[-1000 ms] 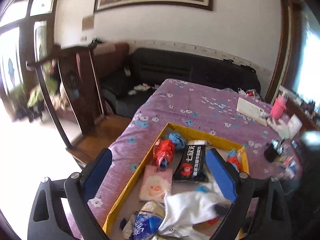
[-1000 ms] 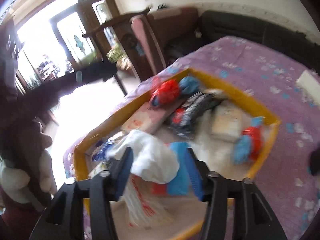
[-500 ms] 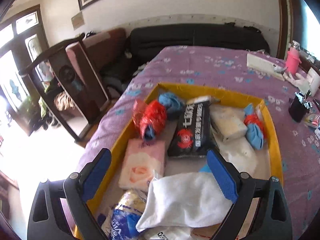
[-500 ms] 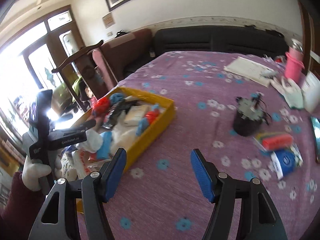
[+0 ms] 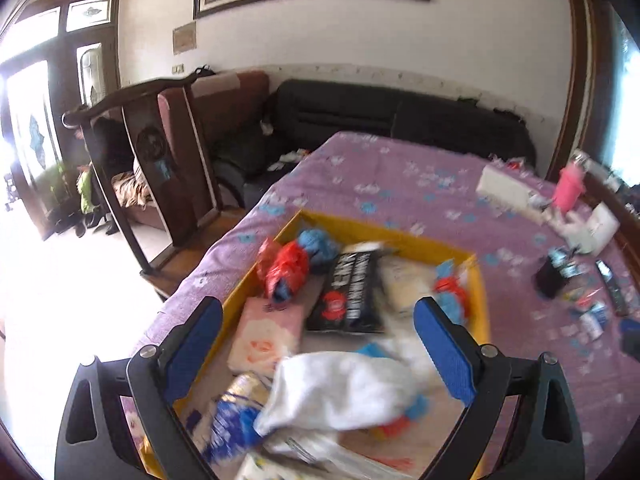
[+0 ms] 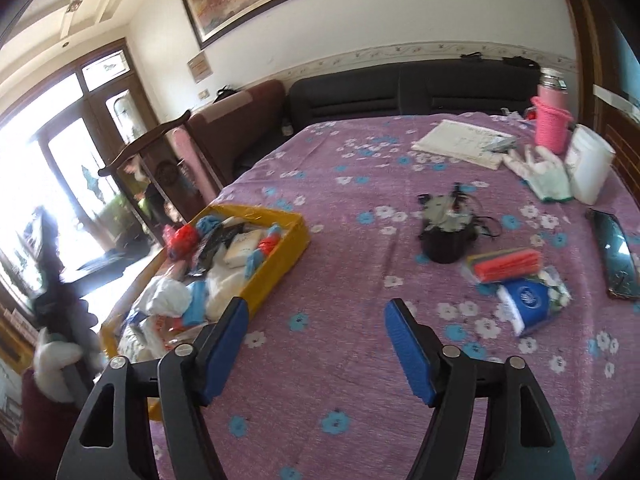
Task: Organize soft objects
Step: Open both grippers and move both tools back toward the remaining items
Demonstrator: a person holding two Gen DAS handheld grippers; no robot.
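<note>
A yellow tray (image 5: 412, 239) on the purple flowered table holds several soft things: a white cloth (image 5: 340, 392), a pink tissue pack (image 5: 266, 336), a black pack (image 5: 352, 292) and red and blue bundles (image 5: 286, 268). My left gripper (image 5: 316, 344) is open and empty above the tray's near end. My right gripper (image 6: 316, 344) is open and empty over the bare tablecloth, right of the tray (image 6: 288, 256). A blue and white pack (image 6: 528, 304) and an orange pack (image 6: 506, 264) lie to its right.
A black cup (image 6: 446, 236) of odds and ends stands mid-table. A phone (image 6: 614, 252), a white glove (image 6: 544, 176), a white tub (image 6: 590, 170), a pink bottle (image 6: 552, 124) and papers (image 6: 460, 142) lie at the far right. A wooden chair (image 5: 156, 160) and black sofa (image 5: 380, 116) stand beyond.
My right gripper let go of the white cloth in the tray and swung right over the open tablecloth. My left gripper stayed open above the tray, with its view tilting.
</note>
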